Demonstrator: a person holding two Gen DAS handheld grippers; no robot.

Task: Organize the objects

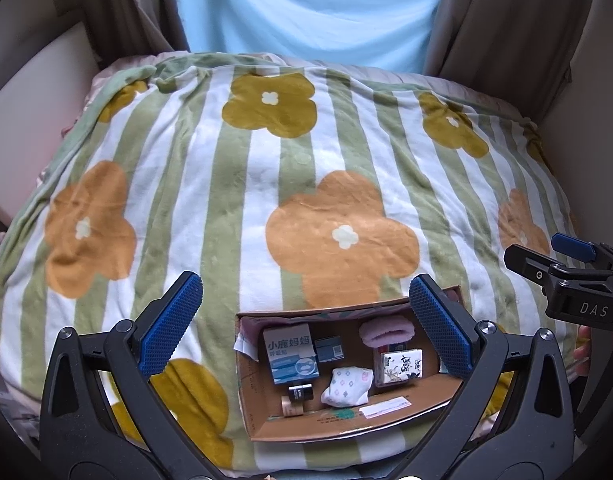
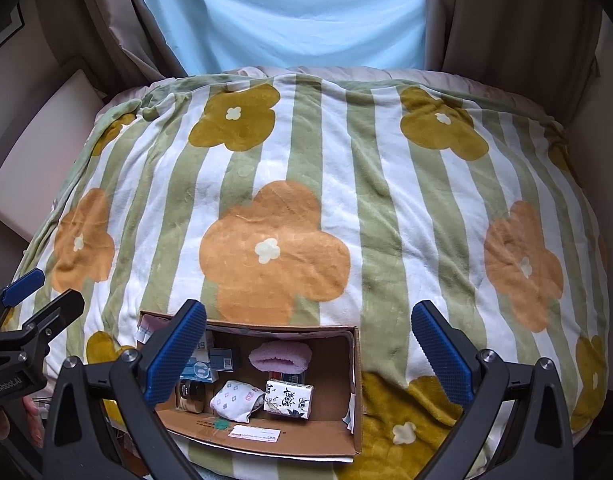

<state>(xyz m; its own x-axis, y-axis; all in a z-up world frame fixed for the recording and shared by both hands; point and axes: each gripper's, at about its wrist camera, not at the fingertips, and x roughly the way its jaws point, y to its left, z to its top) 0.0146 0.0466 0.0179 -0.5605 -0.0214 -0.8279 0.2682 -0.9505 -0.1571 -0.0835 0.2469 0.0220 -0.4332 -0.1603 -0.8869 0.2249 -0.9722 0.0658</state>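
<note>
Seemingly finished, both the left gripper (image 1: 306, 322) and right gripper (image 2: 308, 350) hover with fingers wide and empty above the cardboard box (image 1: 406, 414) on the bed's blanket (image 1: 242, 184), best withdrawn straight up.

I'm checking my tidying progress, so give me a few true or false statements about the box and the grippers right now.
1. The cardboard box sits on the flowered blanket. True.
2. The left gripper is shut on the white sock. False: it is open and empty.
3. The pink fluffy item lies inside the box. True.
4. The right gripper holds the tissue pack. False: it is open, and the pack lies in the box.
</note>
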